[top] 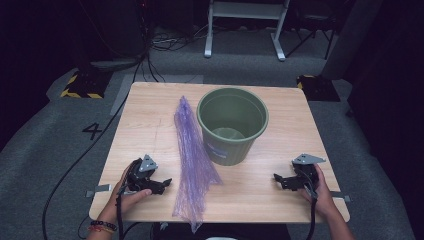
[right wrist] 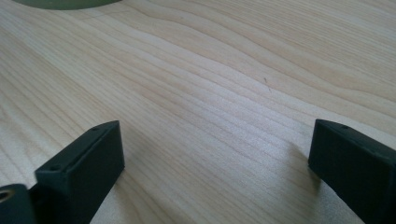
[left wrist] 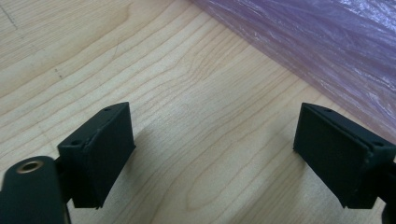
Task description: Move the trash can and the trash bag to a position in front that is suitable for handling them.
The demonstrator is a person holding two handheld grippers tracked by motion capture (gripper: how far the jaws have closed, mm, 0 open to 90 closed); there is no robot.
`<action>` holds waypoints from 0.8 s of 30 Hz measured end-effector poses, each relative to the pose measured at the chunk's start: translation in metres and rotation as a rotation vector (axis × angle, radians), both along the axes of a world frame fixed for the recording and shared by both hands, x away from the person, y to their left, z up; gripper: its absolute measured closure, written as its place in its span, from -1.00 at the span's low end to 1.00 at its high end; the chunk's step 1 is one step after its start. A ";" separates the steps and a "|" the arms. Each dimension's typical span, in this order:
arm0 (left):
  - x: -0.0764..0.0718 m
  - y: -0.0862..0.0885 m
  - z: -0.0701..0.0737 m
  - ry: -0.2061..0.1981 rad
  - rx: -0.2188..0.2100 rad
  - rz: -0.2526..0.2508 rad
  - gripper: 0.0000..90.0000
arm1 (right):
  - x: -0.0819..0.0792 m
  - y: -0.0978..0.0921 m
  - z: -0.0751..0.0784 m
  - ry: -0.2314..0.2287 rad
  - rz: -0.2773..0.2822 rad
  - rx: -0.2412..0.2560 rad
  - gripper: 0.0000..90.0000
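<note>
In the high view, a purple bin liner [top: 192, 160] is laid flat and lengthwise on the bench [top: 145, 125], just left of a green waste bin [top: 232, 125]. The left gripper [top: 162, 184] and right gripper [top: 280, 179] are rested near the front edge, well apart.

In the left gripper view, the fingers [left wrist: 98, 151] are spread wide and empty, the liner [left wrist: 327, 46] just ahead. A single layer is best pinched near the liner's edge.

In the right gripper view, wide, empty fingers [right wrist: 81, 170] are seen over bare wood, the bin's base [right wrist: 65, 3] beyond.
</note>
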State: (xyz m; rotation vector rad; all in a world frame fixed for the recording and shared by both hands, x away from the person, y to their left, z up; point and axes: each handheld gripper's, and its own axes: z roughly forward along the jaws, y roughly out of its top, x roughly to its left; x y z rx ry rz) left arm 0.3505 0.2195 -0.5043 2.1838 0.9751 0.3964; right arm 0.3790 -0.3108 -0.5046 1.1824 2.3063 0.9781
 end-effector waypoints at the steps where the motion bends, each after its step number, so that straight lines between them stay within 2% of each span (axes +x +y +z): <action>1: 0.000 0.000 0.000 -0.001 0.000 0.000 -0.75 | -0.001 0.000 0.000 -0.010 0.006 -0.005 -0.87; 3: 0.000 0.000 0.000 -0.001 0.001 0.001 -0.75 | -0.002 0.001 0.000 -0.019 0.009 -0.007 -0.85; 4: 0.000 0.000 0.000 -0.003 0.003 0.001 -0.75 | -0.005 0.002 0.001 -0.043 0.015 -0.023 -0.84; 5: 0.000 0.000 0.000 -0.003 0.003 0.002 -0.75 | -0.005 0.003 0.001 -0.048 0.012 -0.025 -0.83; 8: 0.000 0.000 0.000 -0.003 0.003 0.004 -0.75 | -0.006 0.003 0.001 -0.038 0.008 -0.014 -0.80; 10: 0.000 0.000 0.000 -0.003 0.002 0.004 -0.75 | -0.004 0.001 0.000 -0.005 -0.015 0.011 -0.81; 14: 0.000 0.000 0.000 -0.004 0.004 0.003 -0.75 | -0.003 0.001 0.000 0.000 -0.023 0.006 -0.87; 16: 0.000 0.000 0.000 -0.004 0.007 0.004 -0.75 | -0.001 0.000 0.001 0.005 -0.008 -0.001 -0.84; 17: 0.000 0.000 0.000 -0.004 0.007 0.004 -0.75 | -0.001 0.000 0.001 0.005 -0.008 -0.001 -0.84; 19: 0.000 0.000 0.000 -0.003 0.004 0.003 -0.75 | 0.001 -0.002 0.002 -0.009 0.000 0.010 -0.65; 24: 0.000 0.000 0.000 -0.003 0.002 0.003 -0.75 | 0.002 -0.006 0.003 -0.019 0.002 0.033 -0.63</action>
